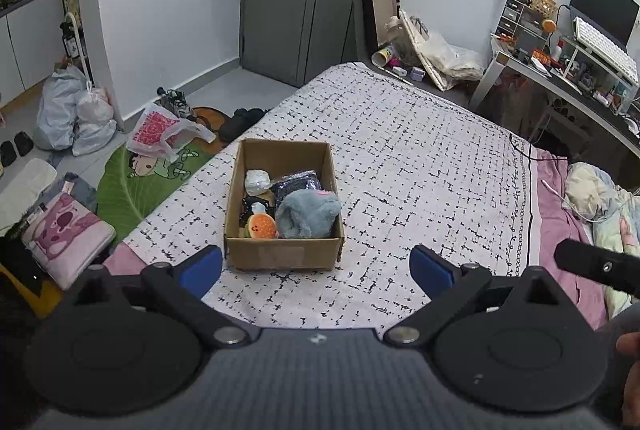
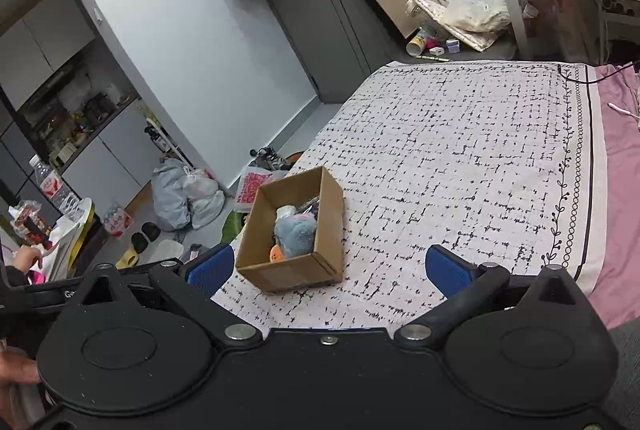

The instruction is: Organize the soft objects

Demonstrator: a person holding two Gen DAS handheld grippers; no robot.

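A cardboard box (image 1: 280, 257) sits on the bed's black-and-white patterned cover (image 1: 420, 158). In it lie a grey plush (image 1: 308, 215), an orange burger plush (image 1: 262, 225), a white soft item (image 1: 257, 181) and a dark sparkly pouch (image 1: 296, 184). My left gripper (image 1: 316, 268) is open and empty, held above the bed just in front of the box. My right gripper (image 2: 330, 270) is open and empty, higher and further back, with the box (image 2: 294, 272) and grey plush (image 2: 295, 236) between its fingers in view.
The bed's left edge drops to a floor with a green rug (image 1: 140, 182), plastic bags (image 1: 76, 114), shoes and a pink cushion (image 1: 66, 234). A pink sheet and bedding (image 1: 600, 198) lie at right. A cluttered desk (image 1: 580, 70) stands at the far right.
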